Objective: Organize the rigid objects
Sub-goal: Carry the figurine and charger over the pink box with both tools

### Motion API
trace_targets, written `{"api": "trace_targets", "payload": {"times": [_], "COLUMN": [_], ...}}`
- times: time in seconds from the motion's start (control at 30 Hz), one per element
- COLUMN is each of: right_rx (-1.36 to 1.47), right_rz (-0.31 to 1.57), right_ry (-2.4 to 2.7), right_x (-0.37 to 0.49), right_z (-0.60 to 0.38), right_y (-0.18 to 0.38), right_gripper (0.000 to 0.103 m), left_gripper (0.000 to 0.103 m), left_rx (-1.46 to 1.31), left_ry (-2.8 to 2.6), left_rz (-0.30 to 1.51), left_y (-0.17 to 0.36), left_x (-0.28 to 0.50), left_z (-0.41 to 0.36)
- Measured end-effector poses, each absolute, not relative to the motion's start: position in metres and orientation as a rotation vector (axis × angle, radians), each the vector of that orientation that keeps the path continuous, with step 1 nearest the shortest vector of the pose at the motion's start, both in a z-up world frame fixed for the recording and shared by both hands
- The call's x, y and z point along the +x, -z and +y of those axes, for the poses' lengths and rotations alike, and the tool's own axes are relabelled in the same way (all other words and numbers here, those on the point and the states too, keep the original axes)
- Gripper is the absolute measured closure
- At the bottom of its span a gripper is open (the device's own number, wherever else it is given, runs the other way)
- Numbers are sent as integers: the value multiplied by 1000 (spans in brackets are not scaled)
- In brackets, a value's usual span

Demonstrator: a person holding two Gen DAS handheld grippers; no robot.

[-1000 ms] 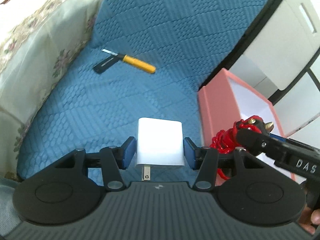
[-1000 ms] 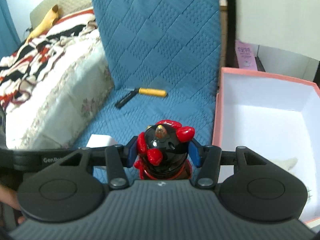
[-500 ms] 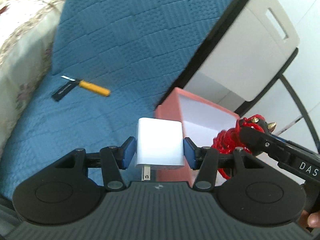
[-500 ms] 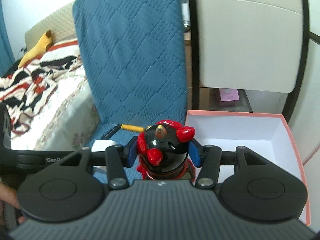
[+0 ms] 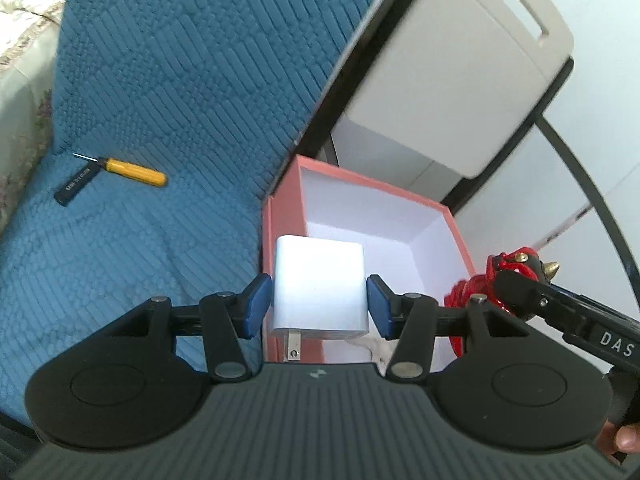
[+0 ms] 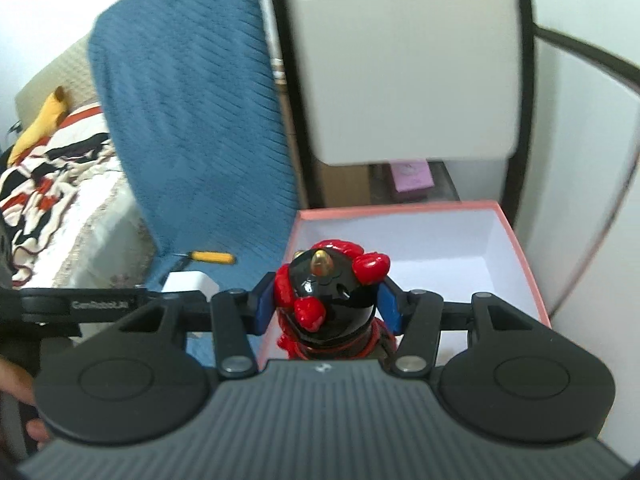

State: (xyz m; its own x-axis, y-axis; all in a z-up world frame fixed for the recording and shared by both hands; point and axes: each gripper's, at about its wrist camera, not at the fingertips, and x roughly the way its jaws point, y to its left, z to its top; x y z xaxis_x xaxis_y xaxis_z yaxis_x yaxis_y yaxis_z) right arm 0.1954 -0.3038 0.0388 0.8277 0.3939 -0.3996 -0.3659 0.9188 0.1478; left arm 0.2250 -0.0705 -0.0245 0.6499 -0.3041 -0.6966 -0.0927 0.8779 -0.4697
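Left claw (image 5: 319,306) grips a white charger (image 5: 319,288); right claw (image 6: 327,306) grips a glossy black-and-red, seemingly horned figurine (image 6: 332,300).

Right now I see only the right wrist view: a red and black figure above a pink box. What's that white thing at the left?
Observer: A white charger plug, clamped in the left hand-held gripper, metal prong toward its camera.
Operator: Is it over the box too?
Observer: It sits before the near-left rim of the pink box; height unclear.
Operator: What's beside the yellow handle?
Observer: A black stick-like item lies by the metal end of the yellow-handled tool.
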Motion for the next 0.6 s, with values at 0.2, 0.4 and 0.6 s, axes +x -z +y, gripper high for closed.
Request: {"api": "trace_targets", "payload": {"times": [0.2, 0.4, 0.6], "right_rx": [81, 91, 79], "right_rz": [490, 531, 586], "right_ry": [-349, -312, -296], "right_x": [205, 217, 226], "right_z": [-328, -348, -356], "right_y": [-9, 19, 49], "right_gripper": [48, 48, 48], "left_gripper": [45, 45, 45], "left_rx": [-453, -416, -395], "left_ry": [157, 168, 159], "left_rz": [918, 964, 1008], "left_y": [45, 64, 86], "left_x": [231, 242, 249], "left_z": [-105, -138, -163]}}
